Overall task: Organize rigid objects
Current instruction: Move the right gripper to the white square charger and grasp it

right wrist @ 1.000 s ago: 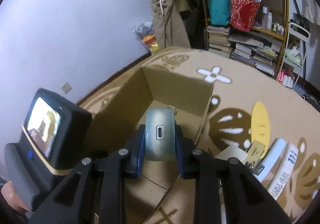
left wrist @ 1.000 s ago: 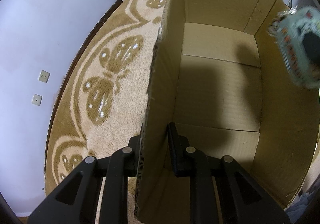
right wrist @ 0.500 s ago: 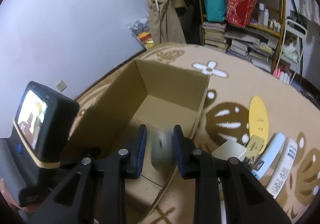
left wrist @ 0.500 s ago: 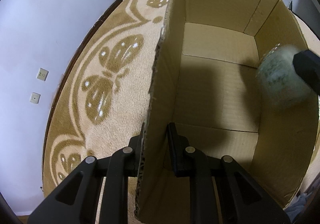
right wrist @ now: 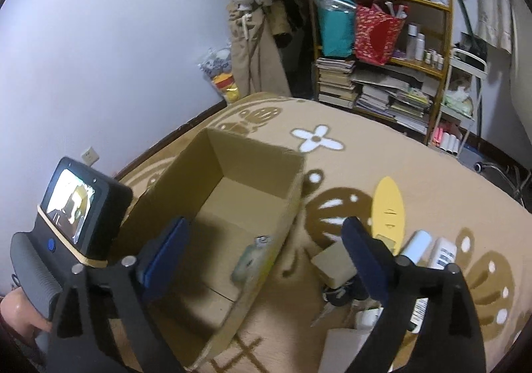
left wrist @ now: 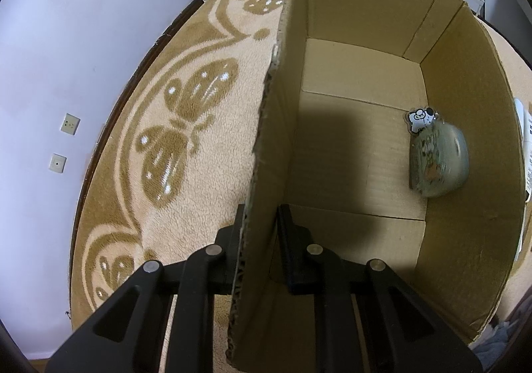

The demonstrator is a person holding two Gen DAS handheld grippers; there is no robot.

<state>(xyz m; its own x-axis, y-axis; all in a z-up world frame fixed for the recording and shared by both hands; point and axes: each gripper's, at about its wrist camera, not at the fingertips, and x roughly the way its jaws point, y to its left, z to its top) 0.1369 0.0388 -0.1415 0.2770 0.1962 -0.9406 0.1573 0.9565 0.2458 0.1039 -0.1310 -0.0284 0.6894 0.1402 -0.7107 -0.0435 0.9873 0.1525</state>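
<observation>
The left tool (left wrist: 261, 223) stays clamped on the near wall of the cardboard box (left wrist: 465, 106), apparently steadying it on the patterned rug (left wrist: 186, 126). The right tool (right wrist: 266, 240), its jaws just sprung wide and empty, hangs over the box. The pale-green pod-shaped case (left wrist: 439, 160) with its cartoon charm (left wrist: 419, 119) now lies inside, against the far wall.

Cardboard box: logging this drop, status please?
Left tongs shut on brown cardboard box wall. Right tongs just opened, empty. Pale green rounded case lies inside box. Nothing in the way.
</observation>
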